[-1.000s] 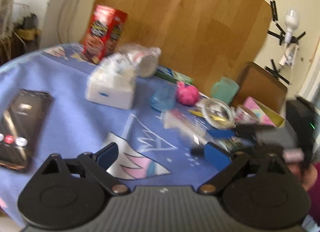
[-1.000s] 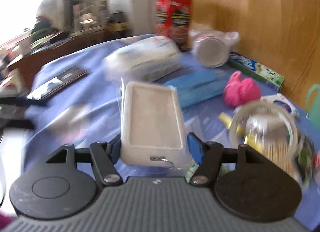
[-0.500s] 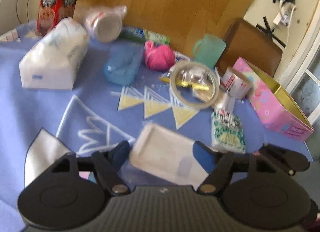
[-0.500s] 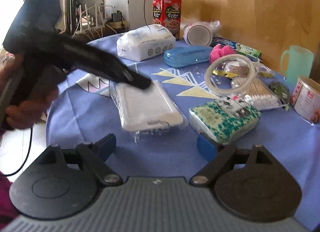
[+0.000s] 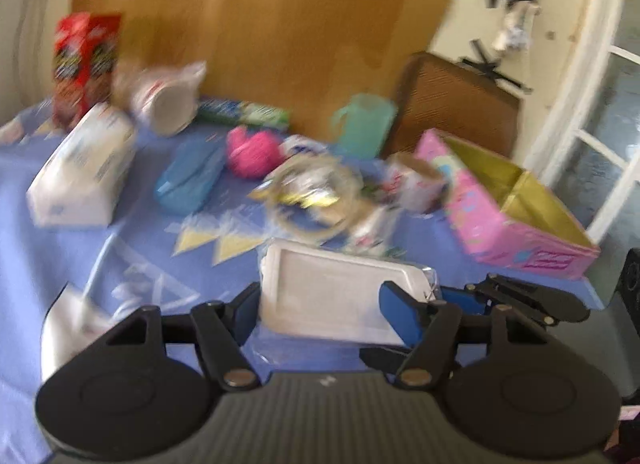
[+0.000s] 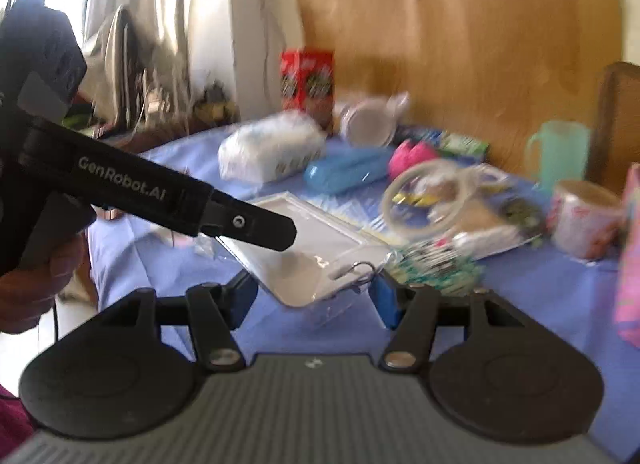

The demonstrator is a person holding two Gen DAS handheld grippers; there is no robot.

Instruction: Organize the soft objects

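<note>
Two grippers flank one white wrapped pack point(image 5: 332, 296) near the table's front edge point(image 6: 560, 296) — left gripper point(image 5: 320, 306) pinching its width, right gripper point(image 6: 316, 292) closing on its near end, long axis pointing away.

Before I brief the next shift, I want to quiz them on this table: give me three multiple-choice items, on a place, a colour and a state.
1. Where does the red box stand?
A at the table's far edge, by the wooden board; B on a shelf; C on the floor.
2. What colour is the mug?
A orange; B pale green; C black.
3. How is the pink box?
A taped shut; B crushed flat; C open at the top.
Key: 1 A, it stands upright before the board; 2 B, its body is mint green; 3 C, its gold inside shows.
</note>
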